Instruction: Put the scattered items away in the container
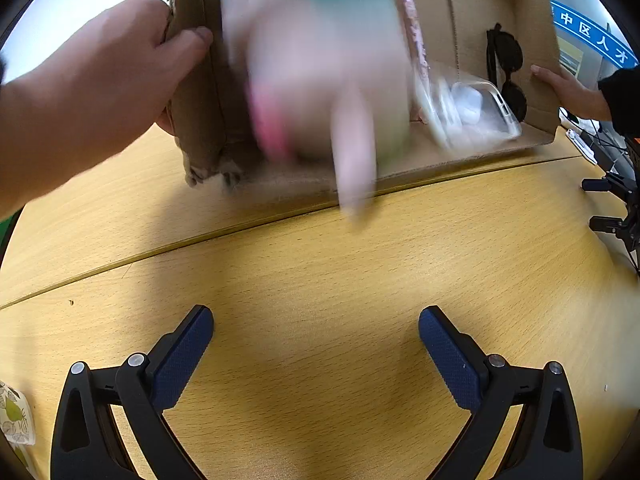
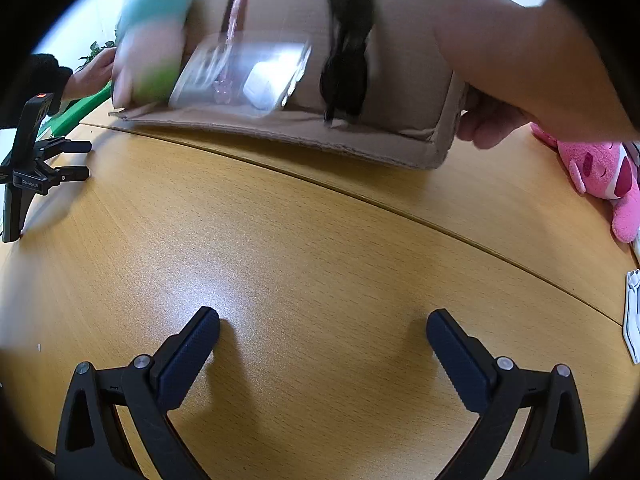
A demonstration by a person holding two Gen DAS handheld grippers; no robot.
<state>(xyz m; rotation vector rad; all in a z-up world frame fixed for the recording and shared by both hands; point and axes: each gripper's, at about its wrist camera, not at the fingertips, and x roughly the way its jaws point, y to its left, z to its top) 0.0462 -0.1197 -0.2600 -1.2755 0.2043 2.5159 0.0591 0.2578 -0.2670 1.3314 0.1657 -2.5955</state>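
Wooden tabletop (image 1: pixel 320 280) fills the lower half of both views, bare between the tools. At the top of the frame a cardboard box (image 1: pixel 500 8) is tipped up on one edge, its open side facing the cameras, held by a bare hand (image 1: pixel 100 92) at upper left in the left view and a second hand (image 1: pixel 560 88) at the right edge. Inside it lie sunglasses (image 2: pixel 346 48), a clear phone case (image 2: pixel 240 72) with a small white earbud case (image 2: pixel 262 88) on it, and a thin pink item, too blurred to name. A blurred pastel soft toy (image 1: pixel 320 80) sits at the box's mouth, seemingly tumbling out.

The left tool (image 1: pixel 316 356) and right tool (image 2: pixel 322 360) both hang low over the tabletop with jaws spread wide, holding nothing.

Judging from this, the tidying has not begun: the box looks to be emptying, so the scatter is being set up. Everything is left to do. A pink plush (image 2: pixel 600 172) lies on the tabletop at the right edge of the right view, outside the box.
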